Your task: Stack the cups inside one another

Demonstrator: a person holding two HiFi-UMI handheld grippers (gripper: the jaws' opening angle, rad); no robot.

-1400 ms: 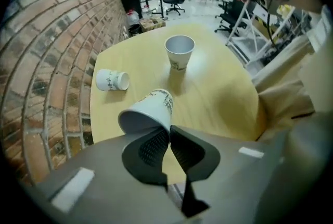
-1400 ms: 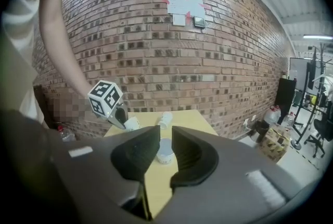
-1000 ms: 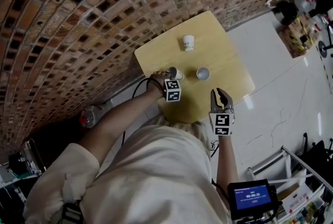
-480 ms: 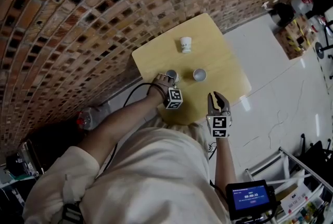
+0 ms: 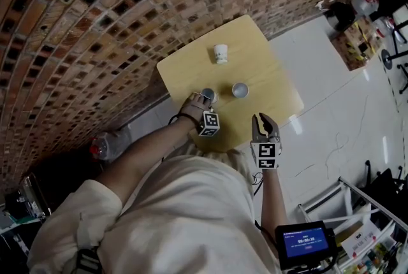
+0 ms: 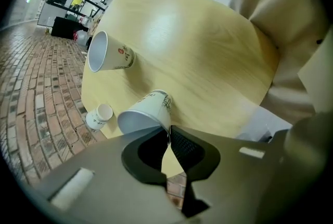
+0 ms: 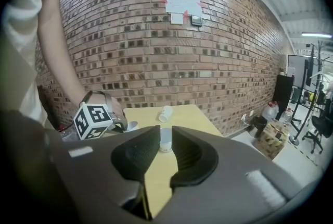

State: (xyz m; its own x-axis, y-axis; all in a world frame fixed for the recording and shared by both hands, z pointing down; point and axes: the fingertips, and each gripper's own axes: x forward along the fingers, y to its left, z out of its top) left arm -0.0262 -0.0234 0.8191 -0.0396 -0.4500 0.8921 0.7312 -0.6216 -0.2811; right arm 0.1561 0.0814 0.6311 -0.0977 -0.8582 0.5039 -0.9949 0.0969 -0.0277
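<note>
Three white paper cups are on or over the yellow table (image 5: 271, 85). My left gripper (image 5: 205, 101) is shut on the rim of one cup (image 5: 208, 95) near the table's left edge. In the left gripper view that cup (image 6: 144, 113) hangs tilted, its wall pinched between the jaws of the left gripper (image 6: 168, 134). A second cup (image 5: 240, 90) stands upright mid-table. The third cup (image 5: 220, 53) lies toward the far edge. My right gripper (image 5: 264, 119) hovers open over the near edge with nothing in it. The upright cup (image 7: 165, 139) shows far off between its jaws.
A brick wall (image 5: 95, 24) runs behind and left of the table. White floor (image 5: 344, 113) lies to the right, with a cardboard box (image 5: 358, 37) beyond it and a metal rack (image 5: 357, 215) lower right. A plastic bottle (image 5: 102, 146) lies on the floor at left.
My left gripper has rolled at the wrist with the cup in its jaws, tilting it. The right gripper has stayed put. The head view has shifted slightly.
</note>
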